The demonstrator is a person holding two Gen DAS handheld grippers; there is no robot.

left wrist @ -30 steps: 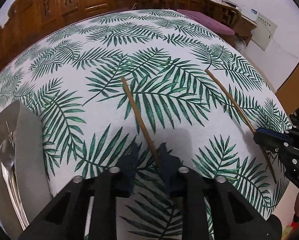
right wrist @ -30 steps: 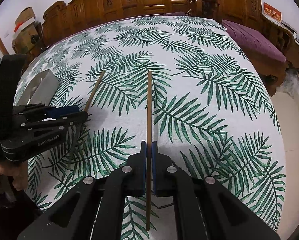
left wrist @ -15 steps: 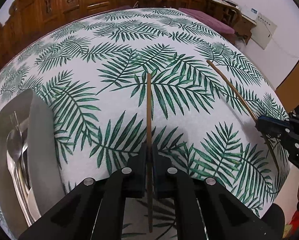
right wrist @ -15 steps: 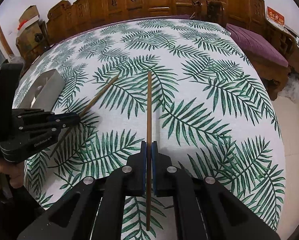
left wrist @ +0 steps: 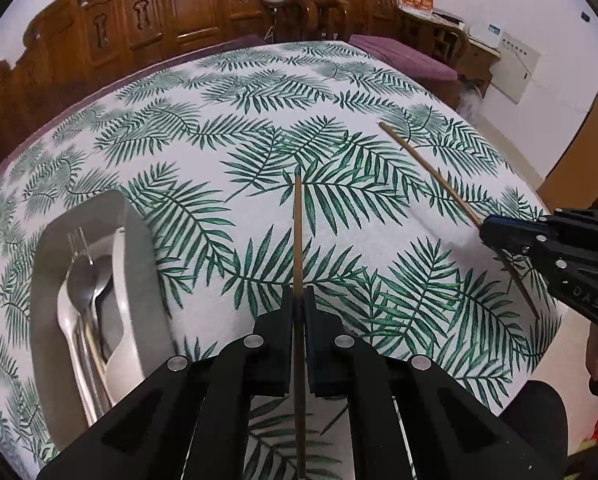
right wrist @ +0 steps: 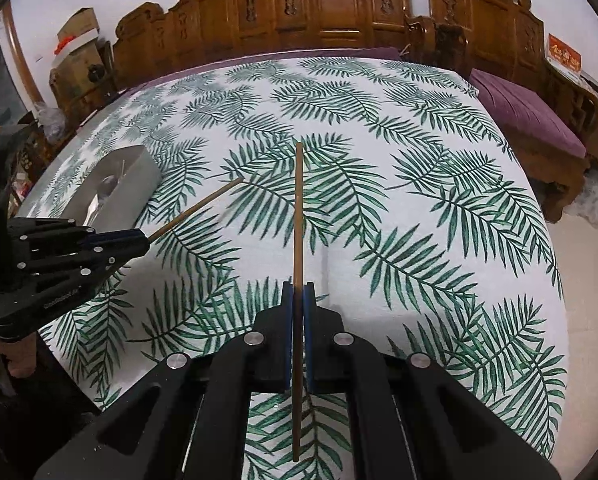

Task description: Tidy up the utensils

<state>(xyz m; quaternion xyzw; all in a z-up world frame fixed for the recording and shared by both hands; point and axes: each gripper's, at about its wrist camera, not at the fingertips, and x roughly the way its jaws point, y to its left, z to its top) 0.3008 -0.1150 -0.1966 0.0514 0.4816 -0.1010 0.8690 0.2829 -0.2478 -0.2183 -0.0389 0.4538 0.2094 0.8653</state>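
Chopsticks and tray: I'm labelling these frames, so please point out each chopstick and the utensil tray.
left chopstick (left wrist: 297, 232), left wrist view, mid-shaft ahead of the pads
right chopstick (right wrist: 297, 208), right wrist view, mid-shaft ahead of the pads
utensil tray (left wrist: 139, 264), left wrist view, its right outer wall

My two wrist fisheyes, angled down close over the leaf-print table (left wrist: 227, 92), each catching the other gripper at frame edge

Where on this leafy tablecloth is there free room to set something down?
Nearly all of the palm-leaf tablecloth is bare: the whole far half up to the carved wooden screen, and the side toward the purple bench. It is crowded only at the grey cutlery tray, where spoons and a fork lie. Each gripper holds one chopstick.
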